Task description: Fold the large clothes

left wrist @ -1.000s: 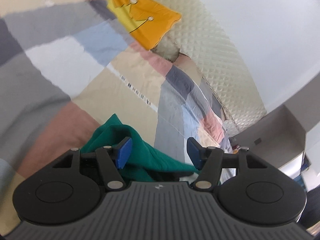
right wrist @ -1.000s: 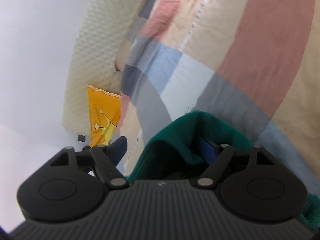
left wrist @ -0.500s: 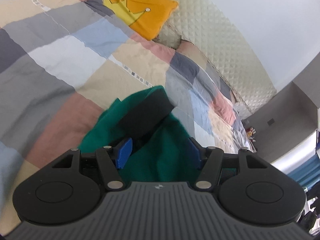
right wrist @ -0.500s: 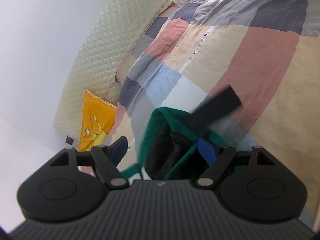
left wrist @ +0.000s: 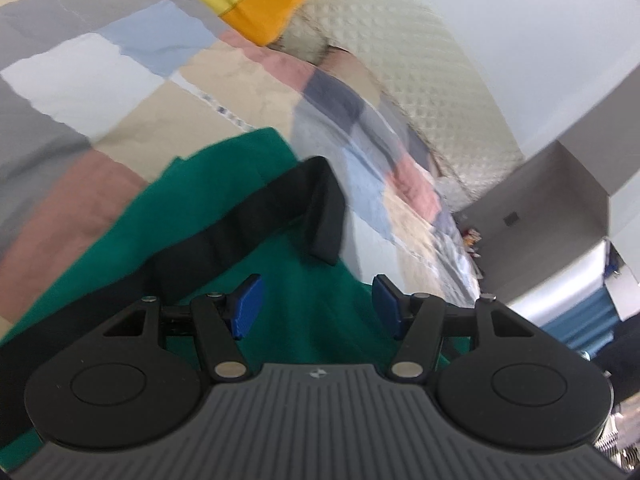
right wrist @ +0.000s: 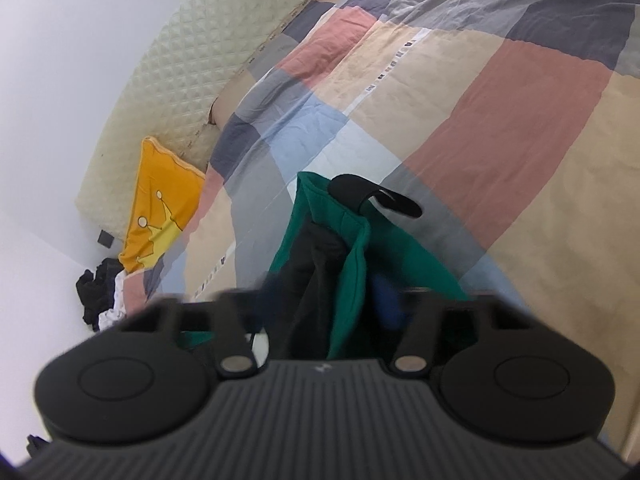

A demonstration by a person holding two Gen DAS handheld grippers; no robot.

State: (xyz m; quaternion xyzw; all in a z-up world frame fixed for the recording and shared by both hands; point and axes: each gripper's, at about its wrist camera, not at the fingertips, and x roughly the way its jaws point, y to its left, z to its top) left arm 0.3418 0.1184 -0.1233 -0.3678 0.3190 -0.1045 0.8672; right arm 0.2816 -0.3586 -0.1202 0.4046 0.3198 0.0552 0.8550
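Green garment [left wrist: 304, 292] between spread left fingers [left wrist: 248, 306]

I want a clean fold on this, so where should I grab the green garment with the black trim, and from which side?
Take the green garment with black trim by its doubled green edge, just beside the black strap, coming from the near side along the patchwork quilt. That hem stands raised and firm, so fingers can likely close across it; the flat panel would bunch.

The right gripper [right wrist: 324, 294] is blurry, so its blue fingers [right wrist: 386, 300] look like smudges, maybe closed on the green garment [right wrist: 352, 256]. The garment's lower part hides behind the gripper body. The yellow pillow [left wrist: 256, 8] (top edge) is cut off.
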